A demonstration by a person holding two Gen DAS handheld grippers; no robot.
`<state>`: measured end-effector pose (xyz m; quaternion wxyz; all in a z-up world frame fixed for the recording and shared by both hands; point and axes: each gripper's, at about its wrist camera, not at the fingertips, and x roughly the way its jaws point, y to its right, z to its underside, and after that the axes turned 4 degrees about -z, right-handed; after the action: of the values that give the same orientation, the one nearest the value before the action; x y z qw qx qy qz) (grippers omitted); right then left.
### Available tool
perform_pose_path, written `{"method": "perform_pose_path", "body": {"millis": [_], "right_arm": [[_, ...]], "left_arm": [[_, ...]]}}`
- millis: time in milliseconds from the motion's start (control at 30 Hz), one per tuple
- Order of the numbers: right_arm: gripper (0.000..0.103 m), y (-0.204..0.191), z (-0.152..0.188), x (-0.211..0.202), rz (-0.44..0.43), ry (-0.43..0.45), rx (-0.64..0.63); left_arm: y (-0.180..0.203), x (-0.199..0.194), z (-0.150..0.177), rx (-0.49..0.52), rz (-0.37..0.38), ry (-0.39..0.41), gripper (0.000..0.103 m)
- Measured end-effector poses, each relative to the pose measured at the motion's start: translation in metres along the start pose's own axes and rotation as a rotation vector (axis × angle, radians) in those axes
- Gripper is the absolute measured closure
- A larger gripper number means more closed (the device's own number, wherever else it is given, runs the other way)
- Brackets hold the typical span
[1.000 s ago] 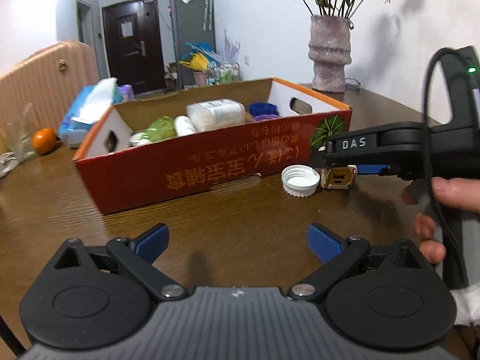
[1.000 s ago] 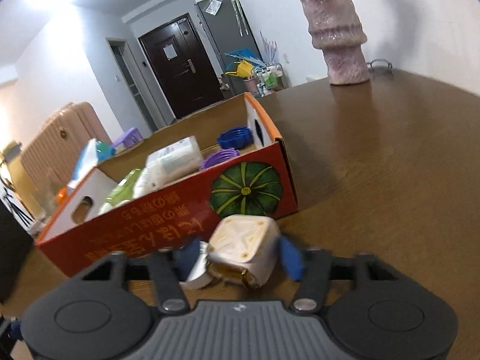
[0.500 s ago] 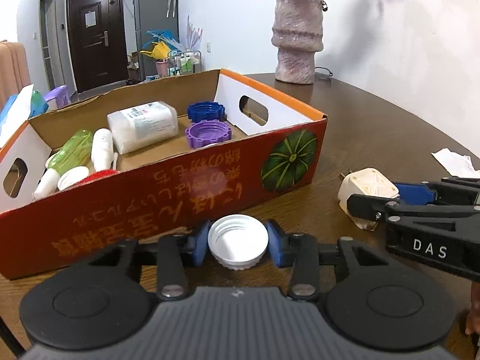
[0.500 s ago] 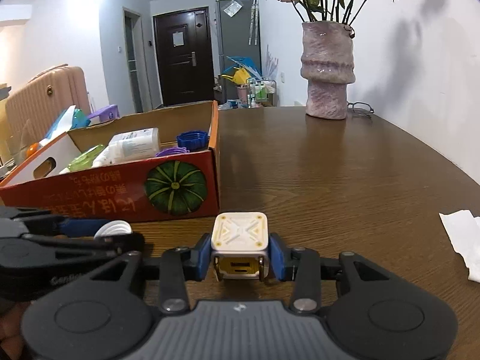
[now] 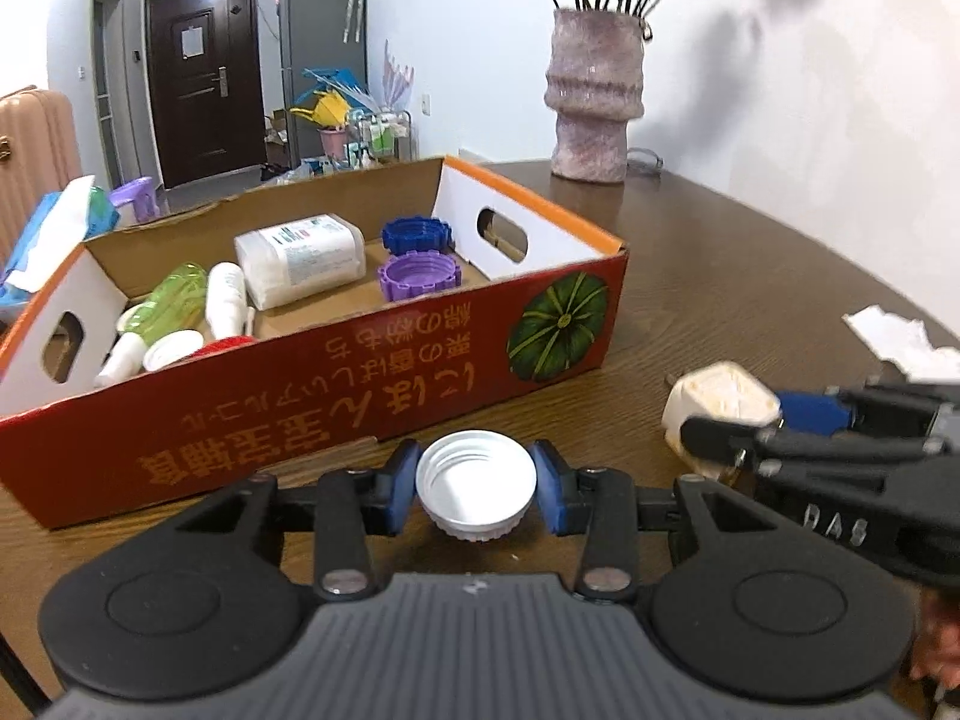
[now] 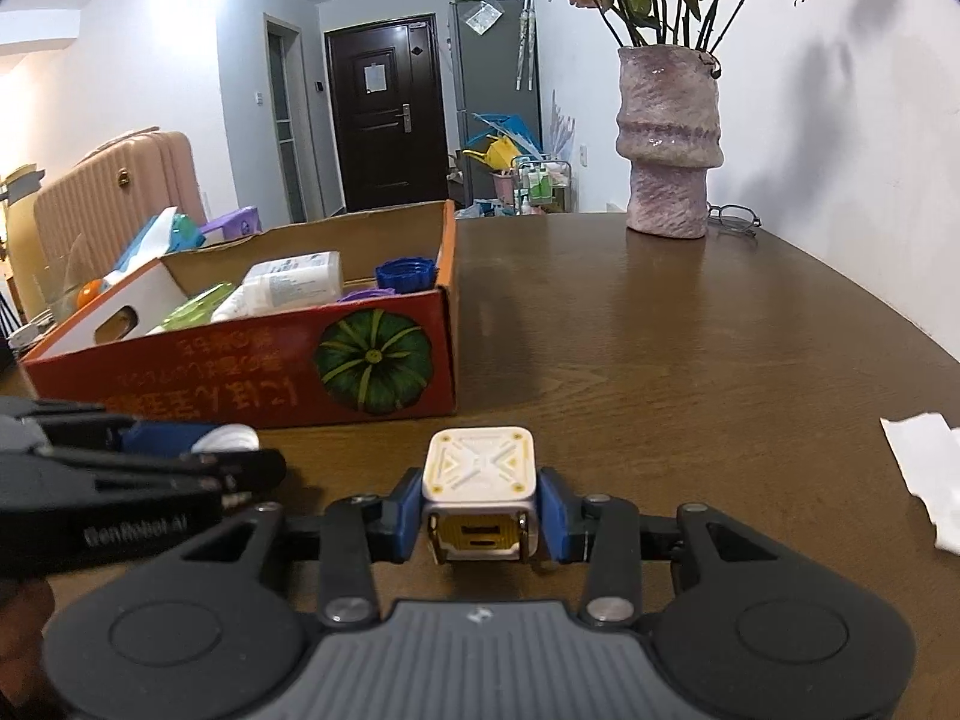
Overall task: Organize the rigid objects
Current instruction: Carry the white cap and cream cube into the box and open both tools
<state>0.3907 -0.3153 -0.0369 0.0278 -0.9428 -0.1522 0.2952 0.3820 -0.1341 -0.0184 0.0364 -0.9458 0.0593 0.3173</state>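
My left gripper (image 5: 477, 483) is shut on a white screw cap (image 5: 477, 492), open side up, just in front of the red cardboard box (image 5: 360, 384). The right gripper (image 6: 480, 507) is shut on a white cube-shaped plug adapter (image 6: 478, 483) with a yellow socket face. In the left wrist view that adapter (image 5: 717, 405) shows at the right, between the other gripper's black fingers. The box holds a white bottle (image 5: 300, 258), a green bottle (image 5: 171, 303), a blue lid (image 5: 417, 234) and a purple lid (image 5: 417, 276).
A pink ribbed vase (image 6: 669, 138) with dried roses stands at the back of the brown wooden table (image 6: 690, 348). Glasses (image 6: 732, 219) lie beside it. A crumpled white tissue (image 6: 924, 468) lies near the table's right edge. A tissue pack (image 5: 54, 228) sits behind the box.
My left gripper went from wide open to closed on the white cap and moved nearer the box. The right gripper rolled level with the adapter in it.
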Motion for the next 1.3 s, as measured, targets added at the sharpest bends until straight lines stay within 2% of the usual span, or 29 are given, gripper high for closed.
{"method": "perform_pose_path", "body": {"millis": [200,500,933,1100,1300], "right_arm": [[0.064,-0.017,0.014,-0.034,-0.038,0.014,-0.015],[0.064,-0.051,0.025,-0.096,-0.076,0.082,-0.056],[0.064,-0.096,0.041,-0.171,-0.113,0.191,-0.101],[0.064,-0.107,0.046,-0.181,-0.115,0.200,-0.118],[0.064,-0.113,0.044,-0.181,-0.105,0.196,-0.133]], "left_arm": [[-0.001,-0.046,0.005,-0.034,-0.001,0.040,0.062],[-0.010,-0.121,0.022,-0.081,-0.027,0.117,0.062],[-0.034,-0.214,0.066,-0.133,-0.082,0.204,0.062],[-0.045,-0.230,0.076,-0.155,-0.093,0.221,0.062],[-0.056,-0.232,0.080,-0.178,-0.089,0.228,0.062]]}}
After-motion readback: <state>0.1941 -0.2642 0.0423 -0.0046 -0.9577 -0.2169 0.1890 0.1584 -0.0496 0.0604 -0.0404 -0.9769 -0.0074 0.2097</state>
